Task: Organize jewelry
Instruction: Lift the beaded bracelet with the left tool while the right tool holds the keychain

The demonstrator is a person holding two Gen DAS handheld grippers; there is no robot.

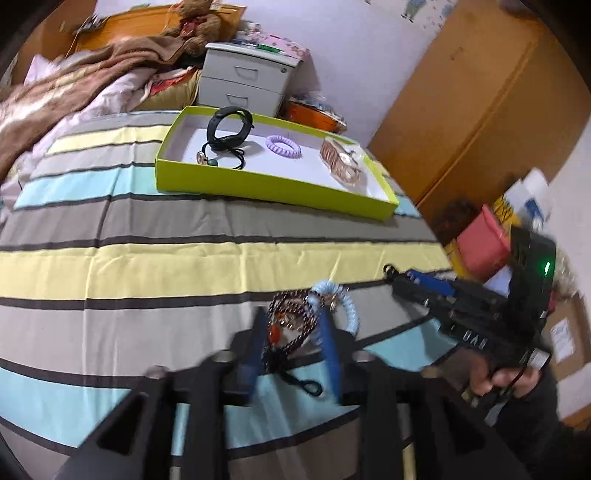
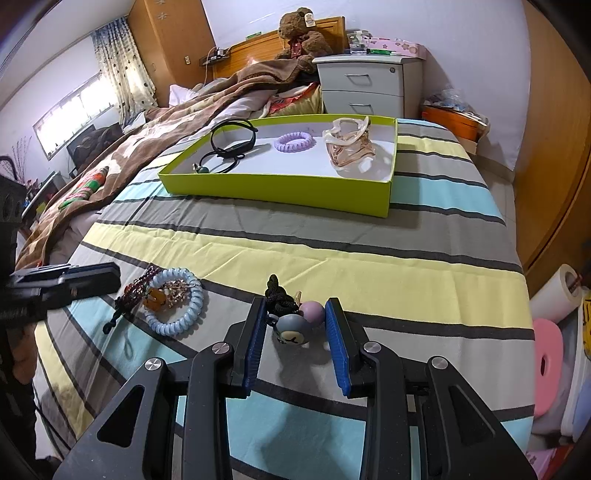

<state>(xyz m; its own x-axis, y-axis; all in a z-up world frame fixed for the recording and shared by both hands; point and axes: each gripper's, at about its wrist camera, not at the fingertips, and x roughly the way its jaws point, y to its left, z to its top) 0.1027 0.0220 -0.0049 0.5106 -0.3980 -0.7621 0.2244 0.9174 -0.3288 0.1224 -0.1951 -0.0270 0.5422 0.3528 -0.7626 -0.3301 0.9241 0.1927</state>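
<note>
A lime-green tray (image 1: 258,192) (image 2: 273,190) on the striped bed holds a black band (image 1: 229,127) (image 2: 232,138), a purple coil hair tie (image 1: 282,146) (image 2: 294,141) and a rose-gold piece (image 1: 341,162) (image 2: 349,149). My left gripper (image 1: 291,321) is open around a pile of dark beads (image 1: 288,310) (image 2: 138,286) and a light-blue coil tie (image 1: 345,308) (image 2: 177,310). My right gripper (image 2: 295,314) (image 1: 397,275) is open around a grey-and-pink character hair tie (image 2: 295,325) with a black cord.
A brown blanket (image 2: 155,136) covers the bed's left side. A white nightstand (image 2: 365,88) (image 1: 243,79) and a teddy bear (image 2: 301,33) stand behind the tray. A wooden wardrobe (image 1: 480,110) and boxes (image 1: 484,247) lie off the bed's right edge.
</note>
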